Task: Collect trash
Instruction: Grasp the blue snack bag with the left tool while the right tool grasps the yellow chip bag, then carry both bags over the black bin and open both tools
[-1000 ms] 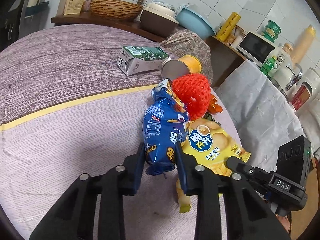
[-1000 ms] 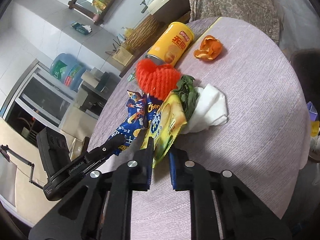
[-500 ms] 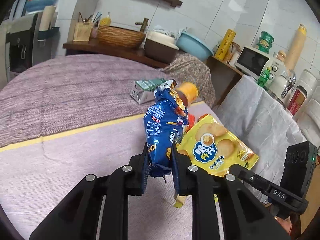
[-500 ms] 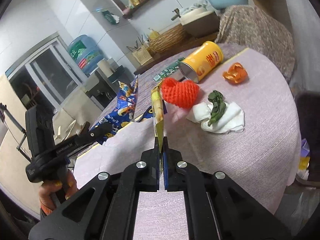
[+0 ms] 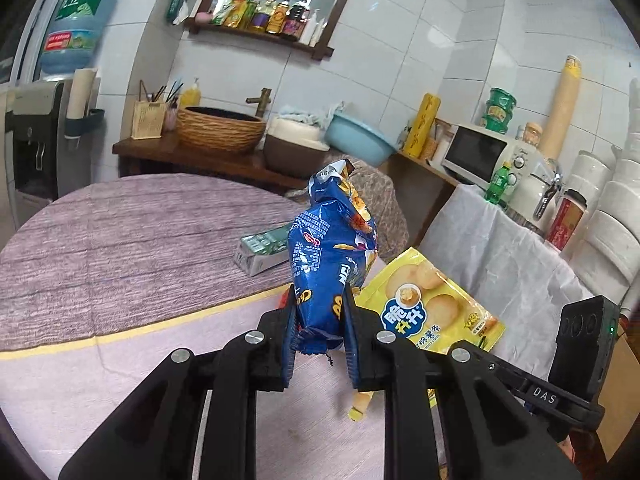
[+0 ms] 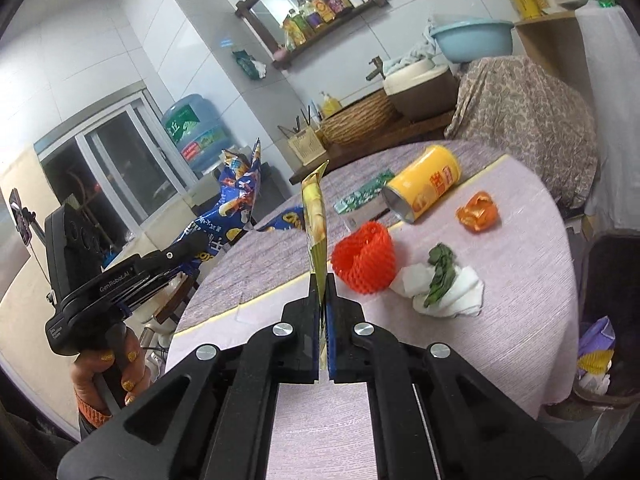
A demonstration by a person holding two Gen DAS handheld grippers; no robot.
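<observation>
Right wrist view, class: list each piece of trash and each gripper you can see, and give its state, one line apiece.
Right gripper: shut on yellow snack bag.
Left gripper: shut on blue chip bag.
Yellow snack bag: lifted, edge-on.
Blue chip bag: lifted, crumpled.
Yellow canister: lying on its side, open end visible.
Red foam net: resting on table.
Orange peel: on table.
White tissue: crumpled, with green leaves on top.

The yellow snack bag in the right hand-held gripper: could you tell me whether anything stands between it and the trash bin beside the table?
Nothing visible does. The yellow snack bag is lifted above the table, clamped in the right hand-held gripper. The trash bin stands off the table's right edge; the tissue lies lower, on the cloth.
</observation>
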